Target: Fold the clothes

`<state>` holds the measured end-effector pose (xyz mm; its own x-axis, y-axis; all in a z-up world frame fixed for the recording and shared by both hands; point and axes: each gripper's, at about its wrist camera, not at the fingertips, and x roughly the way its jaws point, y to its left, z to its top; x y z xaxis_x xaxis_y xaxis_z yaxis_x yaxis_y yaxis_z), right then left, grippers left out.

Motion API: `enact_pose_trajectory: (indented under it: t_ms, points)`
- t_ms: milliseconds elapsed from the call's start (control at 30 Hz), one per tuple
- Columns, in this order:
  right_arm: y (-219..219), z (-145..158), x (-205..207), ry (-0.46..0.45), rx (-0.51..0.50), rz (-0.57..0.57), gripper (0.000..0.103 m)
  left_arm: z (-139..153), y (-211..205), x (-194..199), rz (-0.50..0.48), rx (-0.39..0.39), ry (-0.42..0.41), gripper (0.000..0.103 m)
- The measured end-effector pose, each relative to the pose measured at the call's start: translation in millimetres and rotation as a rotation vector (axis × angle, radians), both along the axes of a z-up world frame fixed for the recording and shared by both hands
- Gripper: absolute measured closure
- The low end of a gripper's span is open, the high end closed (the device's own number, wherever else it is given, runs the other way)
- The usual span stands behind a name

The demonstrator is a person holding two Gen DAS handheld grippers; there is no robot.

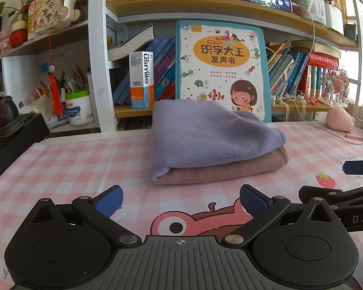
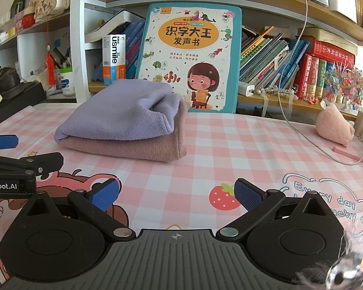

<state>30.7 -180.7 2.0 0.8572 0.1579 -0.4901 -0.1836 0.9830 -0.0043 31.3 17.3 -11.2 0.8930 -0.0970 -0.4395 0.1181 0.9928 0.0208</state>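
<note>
Both grippers, left and right, hang with fingers wide apart, empty, near the folded purple cloth lying on the pink cloth.

A pink-and-white checked table cover printed with a strawberry spreads across the desk. Behind it, wooden shelves on a white frame are crammed with leaning books, and a large children's book stands upright. Bright daylight enters from the right.
</note>
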Motion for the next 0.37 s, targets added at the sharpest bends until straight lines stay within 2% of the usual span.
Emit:
enact_pose_trajectory:
  t_ms: [367]
  points:
    - [-1.2,-0.6,0.6,0.003,0.005,-0.001,0.001,-0.4,1.1,2.7,0.002,-0.006,0.014,0.000]
